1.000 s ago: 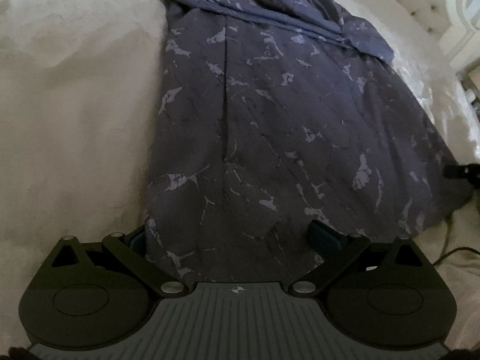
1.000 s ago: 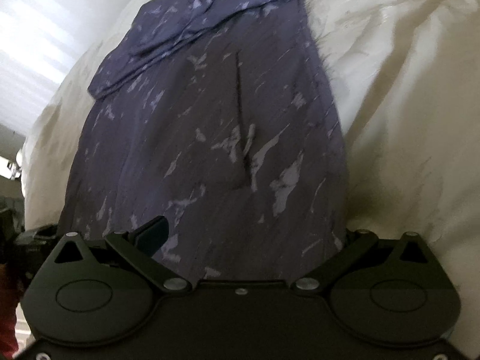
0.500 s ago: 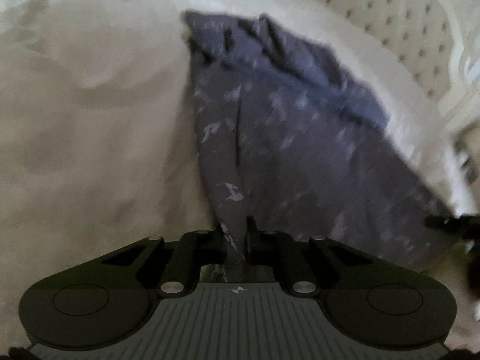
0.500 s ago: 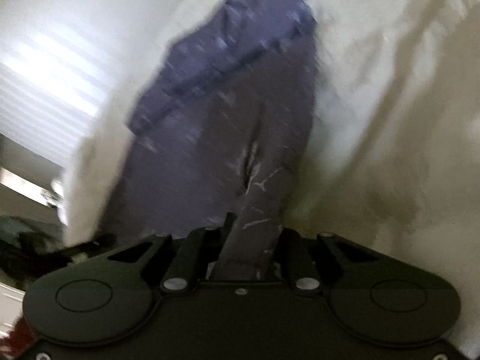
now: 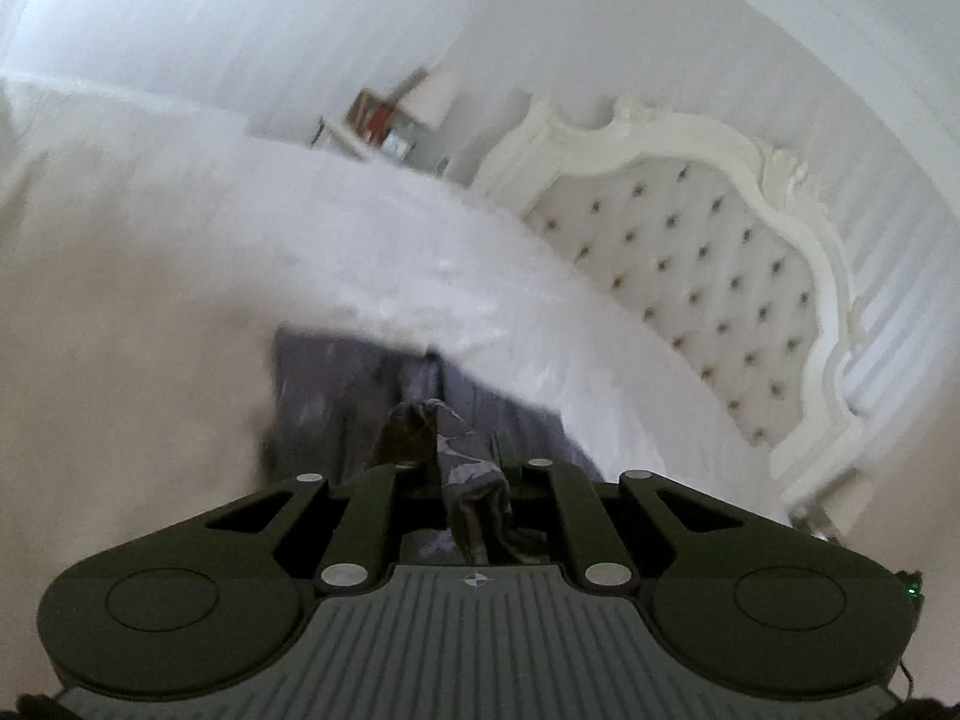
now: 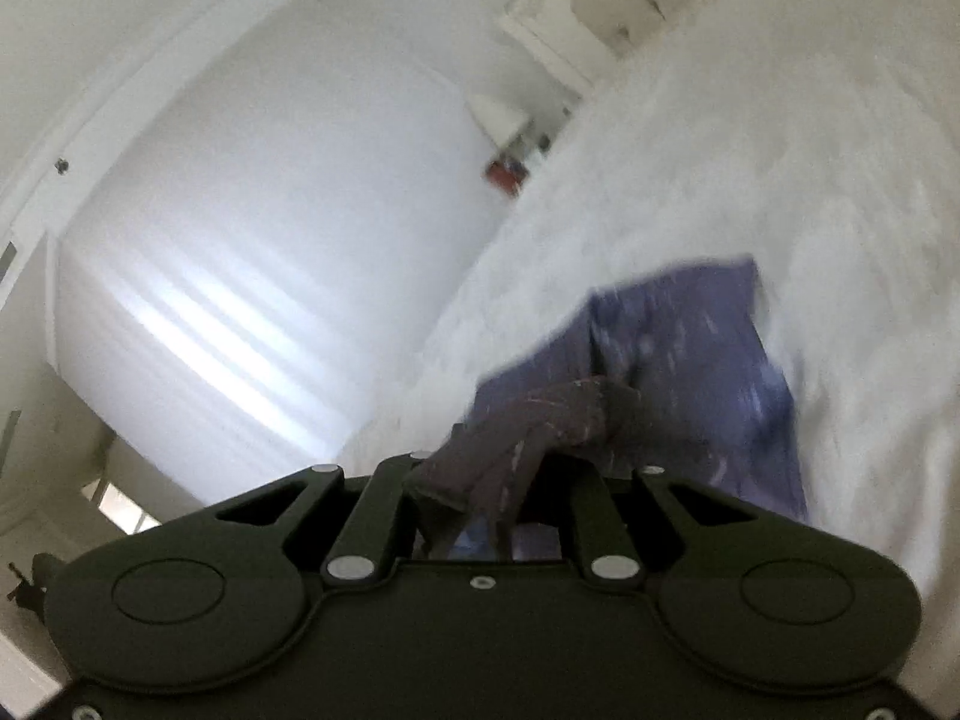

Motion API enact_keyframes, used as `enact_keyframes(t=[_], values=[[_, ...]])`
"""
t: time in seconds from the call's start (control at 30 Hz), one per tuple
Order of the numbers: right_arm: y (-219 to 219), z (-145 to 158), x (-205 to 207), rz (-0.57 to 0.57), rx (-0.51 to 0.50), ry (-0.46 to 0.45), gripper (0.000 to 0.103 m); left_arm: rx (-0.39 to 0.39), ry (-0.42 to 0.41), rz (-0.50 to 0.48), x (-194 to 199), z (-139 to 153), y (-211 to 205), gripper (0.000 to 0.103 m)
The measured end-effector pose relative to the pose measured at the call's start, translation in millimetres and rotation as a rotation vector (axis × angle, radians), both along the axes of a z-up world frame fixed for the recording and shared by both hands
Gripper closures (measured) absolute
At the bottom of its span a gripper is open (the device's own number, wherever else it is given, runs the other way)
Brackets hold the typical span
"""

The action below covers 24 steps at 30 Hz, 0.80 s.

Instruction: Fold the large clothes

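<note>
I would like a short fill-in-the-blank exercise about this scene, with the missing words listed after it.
1. Each tool, left tool and right tool, is shut on the purple ____.
2. The garment lies partly on a white ____.
3. Behind the bed stands a tufted ____.

Missing words: garment; bed; headboard

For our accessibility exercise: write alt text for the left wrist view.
The left gripper is shut on a bunched fold of purple patterned garment above a white bed, with a tufted headboard behind.
</note>
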State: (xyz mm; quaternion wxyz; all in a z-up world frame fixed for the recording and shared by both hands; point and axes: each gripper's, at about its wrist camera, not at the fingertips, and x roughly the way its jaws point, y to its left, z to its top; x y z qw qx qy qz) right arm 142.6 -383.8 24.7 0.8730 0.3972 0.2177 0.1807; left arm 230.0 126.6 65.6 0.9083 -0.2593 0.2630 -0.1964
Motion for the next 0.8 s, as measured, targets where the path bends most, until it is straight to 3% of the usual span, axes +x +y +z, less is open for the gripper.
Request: enact_keyframes(t=[0.1,0.27,0.53,0.67,0.7,0.77,0.8], values=[[7,9,43,-0.028,-0.06,-0.034,0.083,0.056,-0.05,0.035,35,-2,-15,0.092],[9,6,112,-0.117,-0.11,-0.04,0.084,0.087,-0.042,0.115,87,-13,-26,0.092],[4,-32,204,-0.191,-0.223,0.094,0.087,0.204,0.032,0.128,154,-42,-48,0.09],[2,-60,234,-0.204,-0.213,0.19,0.082,0.178,0.099,0.118,176,-66,-42,0.086],[1,-66,238,-0.207,-0.196,0.2,0.078,0.15,0.12,0.118,179,-72,-40,0.083],[-1,-75,242,-0.201,-0.148,0.185,0.052,0.078,0.147,0.119,181,-82,-30,0.076],[-2,-77,239,-0.204,-0.127,0.166,0.029,0.035,0.155,0.112,183,-86,-25,0.065]])
